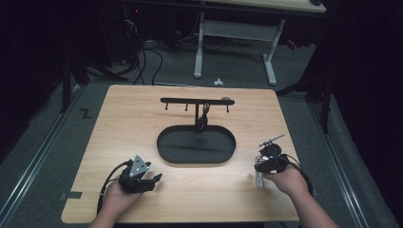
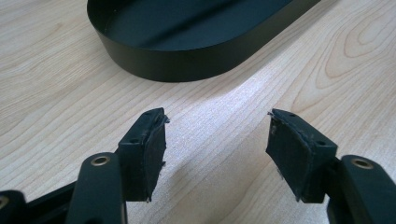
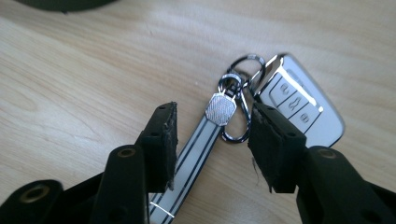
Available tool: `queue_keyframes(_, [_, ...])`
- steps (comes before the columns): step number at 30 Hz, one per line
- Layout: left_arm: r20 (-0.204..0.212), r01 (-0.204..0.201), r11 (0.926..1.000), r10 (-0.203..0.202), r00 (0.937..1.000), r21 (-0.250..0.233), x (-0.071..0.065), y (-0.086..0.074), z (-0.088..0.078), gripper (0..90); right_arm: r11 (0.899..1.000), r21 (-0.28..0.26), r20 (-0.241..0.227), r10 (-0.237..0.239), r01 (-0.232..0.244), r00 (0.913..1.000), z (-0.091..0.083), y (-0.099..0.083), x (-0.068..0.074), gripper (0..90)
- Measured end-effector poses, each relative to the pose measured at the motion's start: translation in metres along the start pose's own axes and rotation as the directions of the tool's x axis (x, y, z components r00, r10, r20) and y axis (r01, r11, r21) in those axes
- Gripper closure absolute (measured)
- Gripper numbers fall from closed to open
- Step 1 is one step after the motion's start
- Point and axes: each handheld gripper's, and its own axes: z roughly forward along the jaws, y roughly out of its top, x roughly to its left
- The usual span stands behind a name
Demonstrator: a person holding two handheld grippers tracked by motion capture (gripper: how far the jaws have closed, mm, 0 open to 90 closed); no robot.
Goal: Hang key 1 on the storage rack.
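Reaching for the car key (image 3: pixel 299 105) strap (image 3: pixel 196 154) near the black tray (image 1: pixel 196 145).
Right claw (image 3: pixel 212 140) stands open around the strap on the counter (image 1: pixel 142 118); closing crooked could push it away. Left claw (image 2: pixel 217 140) waits, half open and empty.

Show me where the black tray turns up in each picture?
High view: the tray lies mid-table, a hook stand rising at its far edge.
Left gripper view: top centre, its curved wall ahead of the jaws.
Right gripper view: a dark sliver at the top left edge.
Shared landmark: the light wooden table under it.
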Motion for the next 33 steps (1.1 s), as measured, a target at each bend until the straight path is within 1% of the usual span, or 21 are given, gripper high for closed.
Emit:
queue_keyframes(1, [0.001,0.000,1.0000,0.000,1.0000,0.001,0.000,0.000,0.000,37.6,1.000,0.016,-0.017,0.008,-0.008,0.9998,0.006,-0.006,0.000,56.9])
queue_keyframes(3, [0.001,0.001,1.0000,-0.001,1.0000,0.000,0.000,0.000,-0.001,37.6,1.000,0.024,-0.024,0.009,-0.008,0.9997,0.008,-0.008,0.000,57.7])
queue_keyframes(5, [0.002,0.003,1.0000,-0.003,1.0000,0.001,0.001,-0.001,0.000,37.6,0.999,0.051,-0.040,0.007,-0.005,0.9992,0.013,-0.018,0.003,61.6])
queue_keyframes(6, [0.002,0.003,1.0000,-0.003,1.0000,0.001,0.001,-0.001,0.000,37.6,0.999,0.051,-0.040,0.007,-0.005,0.9992,0.013,-0.018,0.003,61.6])
queue_keyframes(7, [0.001,0.001,1.0000,-0.001,1.0000,0.002,0.000,-0.001,0.000,37.6,0.997,0.072,-0.043,0.002,0.001,0.9991,0.016,-0.023,0.006,65.8])
queue_keyframes(8, [0.001,0.001,1.0000,-0.001,1.0000,0.002,0.000,-0.001,0.000,37.6,0.997,0.072,-0.043,0.002,0.001,0.9991,0.016,-0.023,0.006,65.8])
queue_keyframes(9, [0.004,-0.003,1.0000,0.003,1.0000,0.007,0.000,0.000,0.000,37.6,0.997,0.076,-0.047,-0.013,0.016,0.9988,0.015,-0.026,0.009,72.4])
queue_keyframes(10, [0.004,-0.003,1.0000,0.003,1.0000,0.007,0.000,0.000,0.000,37.6,0.997,0.076,-0.047,-0.013,0.016,0.9988,0.015,-0.026,0.009,72.4])
queue_keyframes(12, [0.004,-0.007,1.0000,0.007,1.0000,0.007,-0.001,0.000,0.001,37.6,0.996,0.080,-0.064,-0.028,0.033,0.9975,0.013,-0.027,0.014,74.2])
queue_keyframes(13, [0.006,-0.008,0.9999,0.008,1.0000,0.008,-0.001,0.000,0.001,37.6,0.995,0.082,-0.085,-0.053,0.060,0.9949,0.011,-0.027,0.019,74.3])
queue_keyframes(14, [0.006,-0.008,0.9999,0.008,1.0000,0.008,-0.001,0.000,0.001,37.6,0.995,0.082,-0.085,-0.053,0.060,0.9949,0.011,-0.027,0.019,74.3])
queue_keyframes(15, [0.005,-0.008,0.9999,0.008,1.0000,0.009,-0.001,0.000,0.002,37.6,0.992,0.079,-0.075,-0.088,0.094,0.9932,0.007,-0.026,0.026,74.3])
queue_keyframes(17, [0.007,-0.009,0.9999,0.009,0.9999,0.011,-0.001,0.000,0.002,37.6,0.989,0.072,-0.054,-0.122,0.125,0.9911,0.001,-0.022,0.031,74.3])
queue_keyframes(18, [0.007,-0.009,0.9999,0.009,0.9999,0.011,-0.001,0.000,0.002,37.7,0.989,0.072,-0.054,-0.122,0.125,0.9911,0.001,-0.022,0.031,74.3])
queue_keyframes(19, [0.007,-0.011,0.9999,0.011,0.9999,0.011,-0.001,0.000,0.002,37.6,0.990,0.063,-0.039,-0.124,0.126,0.9916,-0.006,-0.016,0.031,74.2])
queue_keyframes(20, [0.007,-0.011,0.9999,0.011,0.9999,0.011,-0.001,0.000,0.002,37.6,0.990,0.059,-0.033,-0.130,0.132,0.9909,-0.008,-0.014,0.029,74.2])
queue_keyframes(22, [0.006,-0.011,0.9999,0.011,0.9999,0.008,-0.001,0.000,0.001,37.6,0.991,0.056,-0.027,-0.123,0.124,0.9921,-0.011,-0.010,0.025,74.2])
queue_keyframes(24, [0.007,-0.011,0.9999,0.011,0.9999,0.009,0.000,0.000,0.001,37.6,0.994,0.038,-0.021,-0.101,0.102,0.9946,-0.016,-0.004,0.018,74.2])
queue_keyframes(26, [0.008,-0.010,0.9999,0.010,0.9999,0.011,0.000,0.000,0.001,37.7,0.995,0.031,-0.003,-0.096,0.096,0.9954,-0.019,0.002,0.012,74.1])
queue_keyframes(30, [0.010,-0.014,0.9998,0.014,0.9999,0.010,-0.001,0.000,0.001,37.7,0.995,0.049,0.040,-0.087,0.085,0.9954,-0.020,0.012,-0.001,73.7])
queue_keyframes(33, [0.012,-0.015,0.9998,0.014,0.9998,0.013,-0.001,0.000,0.001,37.7,0.996,0.072,0.087,-0.063,0.057,0.9942,-0.011,0.013,-0.013,72.5])
